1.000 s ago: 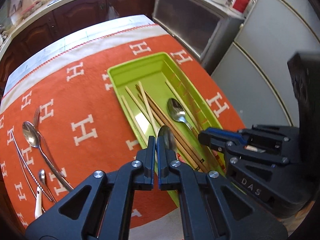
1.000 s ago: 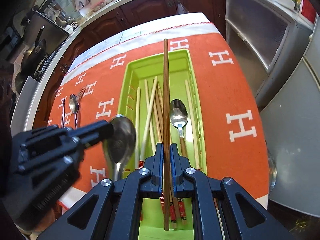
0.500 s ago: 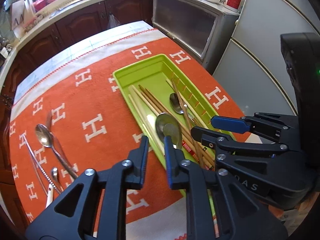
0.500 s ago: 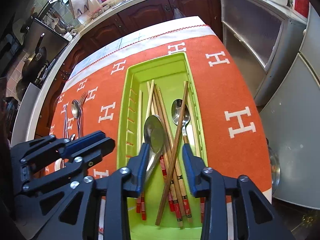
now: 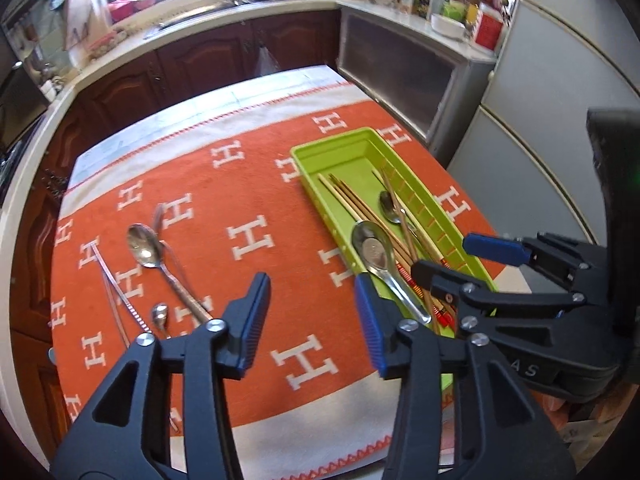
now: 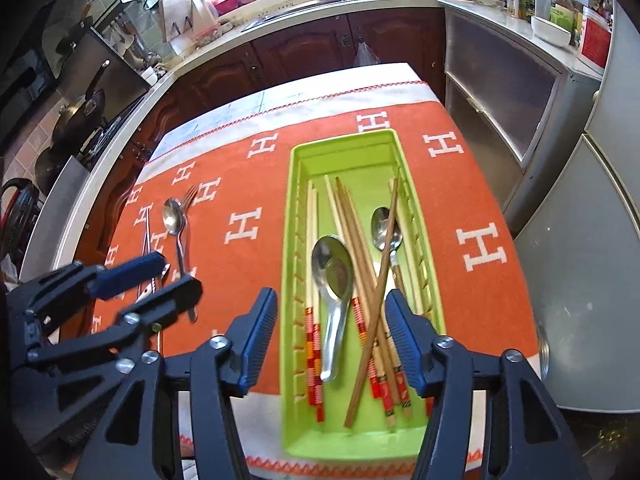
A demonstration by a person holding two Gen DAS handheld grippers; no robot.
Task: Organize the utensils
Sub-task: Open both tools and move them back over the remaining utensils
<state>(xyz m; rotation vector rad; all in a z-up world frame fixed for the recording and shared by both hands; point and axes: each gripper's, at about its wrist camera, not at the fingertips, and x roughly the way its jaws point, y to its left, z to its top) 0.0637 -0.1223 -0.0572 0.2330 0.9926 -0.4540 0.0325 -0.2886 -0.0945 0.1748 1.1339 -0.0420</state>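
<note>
Green tray (image 6: 294, 216) sits on the right half of the orange cloth (image 5: 256, 184), already loaded: a big steel spoon (image 6: 332, 276) along its middle, a smaller spoon (image 6: 386, 232) further right, pale chopsticks (image 6: 312, 224) lined up lengthwise, and one dark chopstick (image 6: 380, 280) slanted across the rest. Still loose on the desk (image 5: 280, 80), well to the left: a spoon (image 5: 146, 246) with a fork (image 5: 158, 214) tucked behind it, a thin pair of tongs (image 5: 116, 292) and a small spoon (image 5: 160, 314), all lying roughly parallel, handles toward the near edge. That's the relation that counts, I'd say: the leftovers lie left and ahead of the left gripper (image 5: 310, 312), clearly the nearer one. It tilts steeply down over bare cloth between tray and loose pieces, jaws opening, nothing between them. The right gripper (image 6: 330, 332) hangs over the tray's near end, pitched down too, jaws opening, astride the spoon handle below but pressing nothing
</note>
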